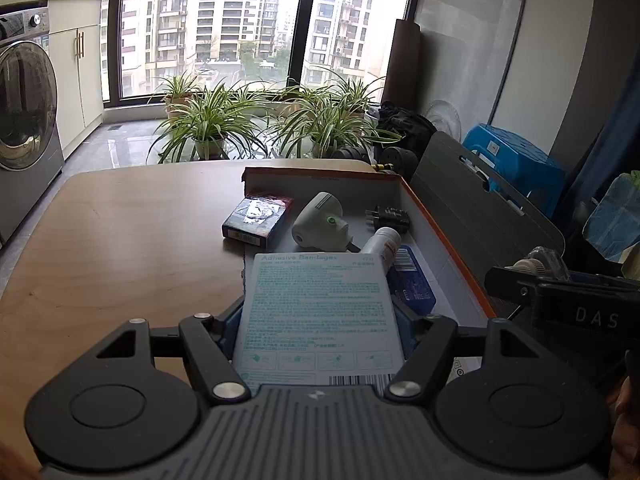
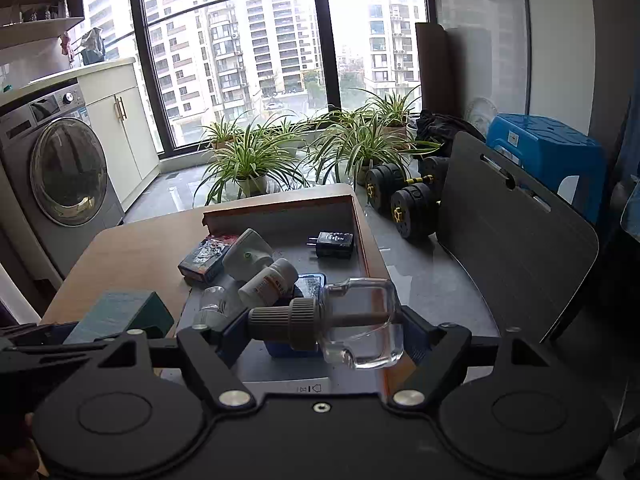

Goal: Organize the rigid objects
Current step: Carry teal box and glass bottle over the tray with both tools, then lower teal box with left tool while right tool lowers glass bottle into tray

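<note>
Both hands loaded over the tray

Our left hand-held gripper [image 1: 320, 320] clamps the bandage box [image 1: 318, 316]; our right hand-held gripper [image 2: 320, 320] clamps the glass bottle [image 2: 348, 320]. We should lower each into bare tray [image 2: 360, 232] space, clear of the pill bottle [image 2: 270, 282].

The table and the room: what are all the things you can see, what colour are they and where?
Bandage box: 1, pale blue, in left jaws.
Clear bottle: 1, grey cap, in right jaws.
Tray: 1, orange-edged, on table.
Pill bottle: 1, white, in tray.
White plug device: 1, in tray.
Charger: 1, black, tray's far side.
Card box: 1, dark blue, tray's left edge.
Table: 1, wooden.
Dumbbells: black, floor.
Plants: several, green, by window.
Washing machine: 1, grey, left.
Stool: 1, blue, right.
Left gripper, right gripper: black.
</note>
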Tool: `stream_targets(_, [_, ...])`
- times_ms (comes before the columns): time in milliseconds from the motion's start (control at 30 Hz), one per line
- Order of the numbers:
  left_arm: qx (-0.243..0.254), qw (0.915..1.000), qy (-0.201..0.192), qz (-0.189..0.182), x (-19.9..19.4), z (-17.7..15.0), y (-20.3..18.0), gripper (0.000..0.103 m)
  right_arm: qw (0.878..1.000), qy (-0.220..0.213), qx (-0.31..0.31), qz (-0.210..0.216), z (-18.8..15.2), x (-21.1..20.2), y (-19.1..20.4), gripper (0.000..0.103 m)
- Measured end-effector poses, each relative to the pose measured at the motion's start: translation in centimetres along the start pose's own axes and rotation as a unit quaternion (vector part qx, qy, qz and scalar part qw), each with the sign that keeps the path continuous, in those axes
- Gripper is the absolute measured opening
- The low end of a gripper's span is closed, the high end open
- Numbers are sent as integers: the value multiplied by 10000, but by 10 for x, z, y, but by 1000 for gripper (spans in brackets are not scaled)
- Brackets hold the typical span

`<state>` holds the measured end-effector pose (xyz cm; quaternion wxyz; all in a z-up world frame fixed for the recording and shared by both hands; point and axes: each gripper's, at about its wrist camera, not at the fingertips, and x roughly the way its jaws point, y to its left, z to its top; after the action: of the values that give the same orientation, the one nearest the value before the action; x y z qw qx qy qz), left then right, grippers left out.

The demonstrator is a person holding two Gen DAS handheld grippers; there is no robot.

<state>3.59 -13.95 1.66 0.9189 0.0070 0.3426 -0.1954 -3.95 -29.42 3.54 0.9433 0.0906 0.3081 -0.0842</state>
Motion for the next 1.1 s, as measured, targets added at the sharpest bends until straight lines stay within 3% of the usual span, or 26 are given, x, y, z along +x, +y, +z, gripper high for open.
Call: stream_targets(1100, [27, 10000, 2, -46, 15, 5, -10, 72, 9998, 28, -157, 128, 31, 25, 15, 92])
